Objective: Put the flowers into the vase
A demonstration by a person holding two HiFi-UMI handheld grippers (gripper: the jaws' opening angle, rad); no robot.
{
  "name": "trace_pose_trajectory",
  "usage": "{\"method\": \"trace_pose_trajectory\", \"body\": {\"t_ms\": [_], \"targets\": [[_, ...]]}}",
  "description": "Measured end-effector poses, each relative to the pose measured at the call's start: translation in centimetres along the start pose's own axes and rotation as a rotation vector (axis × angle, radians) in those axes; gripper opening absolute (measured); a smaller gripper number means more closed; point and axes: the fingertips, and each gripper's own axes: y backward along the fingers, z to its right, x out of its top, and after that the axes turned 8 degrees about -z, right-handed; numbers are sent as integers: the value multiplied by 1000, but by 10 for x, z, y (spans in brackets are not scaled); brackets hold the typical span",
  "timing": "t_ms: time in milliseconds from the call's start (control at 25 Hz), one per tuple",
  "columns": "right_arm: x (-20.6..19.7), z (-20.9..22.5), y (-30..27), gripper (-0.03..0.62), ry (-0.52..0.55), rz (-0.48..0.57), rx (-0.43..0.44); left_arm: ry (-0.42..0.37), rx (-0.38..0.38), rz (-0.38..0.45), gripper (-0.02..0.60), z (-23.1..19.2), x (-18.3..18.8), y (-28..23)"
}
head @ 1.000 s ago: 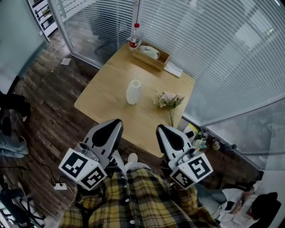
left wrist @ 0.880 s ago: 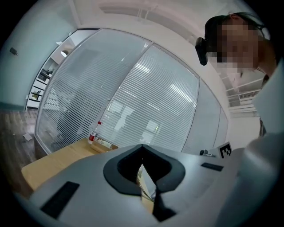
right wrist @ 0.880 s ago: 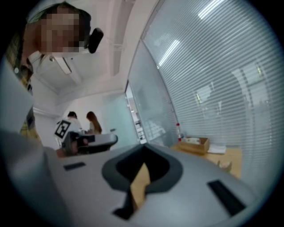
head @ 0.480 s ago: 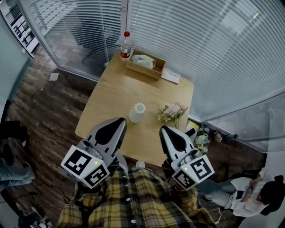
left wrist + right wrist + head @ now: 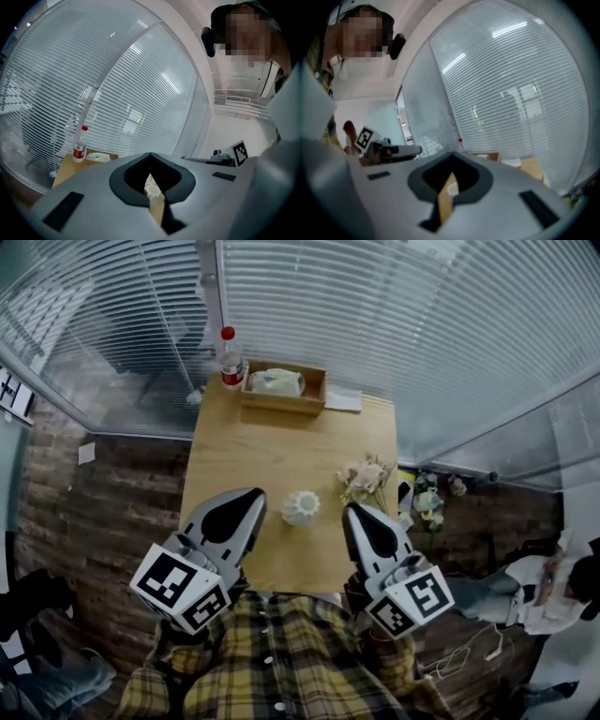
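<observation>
A white ribbed vase (image 5: 302, 507) stands upright near the front edge of the wooden table (image 5: 244, 451). A bunch of pale pink flowers (image 5: 366, 476) lies on the table just to its right. My left gripper (image 5: 251, 494) hovers at the table's front edge left of the vase, shut and empty. To the right of the vase, my right gripper (image 5: 353, 510) is shut with nothing in it, its tip just short of the flowers. In the left gripper view the closed tips (image 5: 150, 154) point over the table, and the vase (image 5: 152, 185) shows through the gap behind them. The right gripper view shows its tips (image 5: 451, 153) meeting too.
At the table's far edge stand a red-capped bottle (image 5: 230, 360), a wooden box (image 5: 281, 390) with something pale inside, and a sheet of paper (image 5: 344, 401). Glass walls with blinds enclose the table behind and at the right. More flowers (image 5: 429, 507) lie on the floor at the right.
The view has swung round, so the table now lies straight ahead. Vase and flowers sit closer, between the two gripper tips. Both grippers stay shut and empty.
</observation>
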Motion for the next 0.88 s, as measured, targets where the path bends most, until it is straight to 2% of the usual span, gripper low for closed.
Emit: {"method": "trace_pose_trajectory", "body": {"t_ms": [160,320,600,880], "targets": [[-12,6,6,14,-49,2,-101,-12,-87,-63,11,-4,-5,-15],[-27,19,15,14,-90,-29,-182,9,-141,-113,11,-5,-16,-29],[-45,43,15,14,-107,-84,-230,41,-139,-168,11,-17,-37,-42],[-54,51,14,14,-92,-133,-193,55,-97,-177,11,-20,-44,-45]]}}
